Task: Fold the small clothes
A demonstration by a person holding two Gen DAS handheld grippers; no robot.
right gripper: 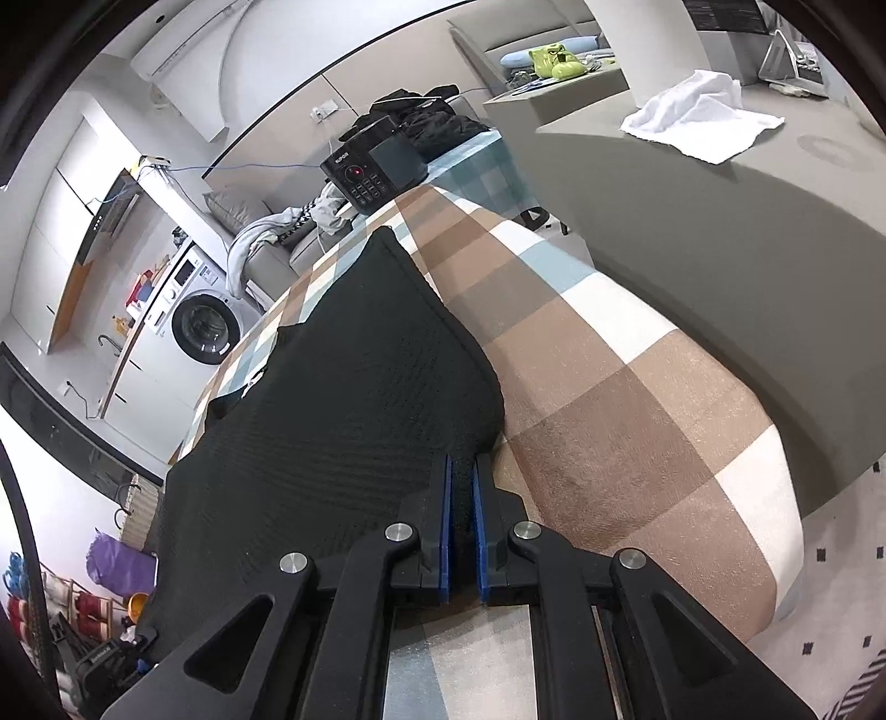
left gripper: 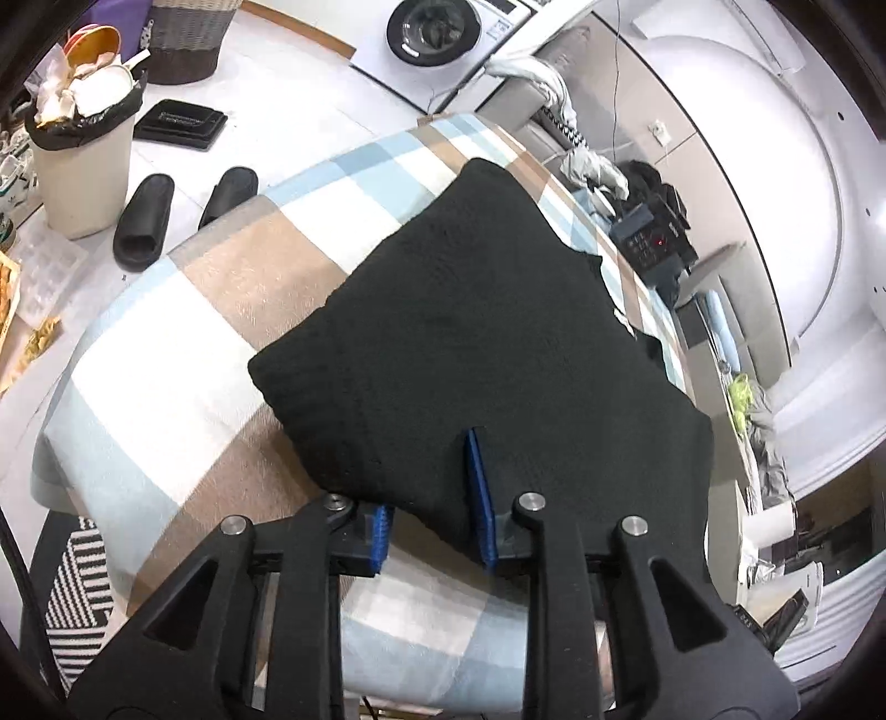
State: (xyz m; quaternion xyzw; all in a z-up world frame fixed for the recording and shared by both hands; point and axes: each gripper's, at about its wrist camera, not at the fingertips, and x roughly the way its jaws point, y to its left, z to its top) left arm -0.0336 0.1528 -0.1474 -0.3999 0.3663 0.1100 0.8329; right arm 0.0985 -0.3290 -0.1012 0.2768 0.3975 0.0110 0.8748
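Left wrist view: a black garment [left gripper: 476, 343] is seen lying folded on a checked cloth [left gripper: 183, 354] that covers the table.
Garment position: spread across the middle of the cloth, with its near edge at both grippers.
Garment in right wrist view: the same knit [right gripper: 343, 387] is seen running away from the camera, its right edge against brown and white squares [right gripper: 637, 399].
Left gripper [left gripper: 437, 498]: its jaws are parted a little; one blue pad [left gripper: 477, 487] lies on top of the fabric, the other [left gripper: 381, 531] sits at the hem. Whether the fabric is pinched cannot be told.
Right gripper [right gripper: 462, 498]: its jaws are clenched on a thin fold of the garment's near edge, dark fabric showing between the blue pads [right gripper: 444, 526].
Floor, left wrist view: two black slippers [left gripper: 145, 221] and a full bin [left gripper: 83, 166] are seen beyond the table.
Background: a washing machine [left gripper: 434, 27] stands against the far wall.
Table end: a black phone [right gripper: 368, 166] sits past the garment.
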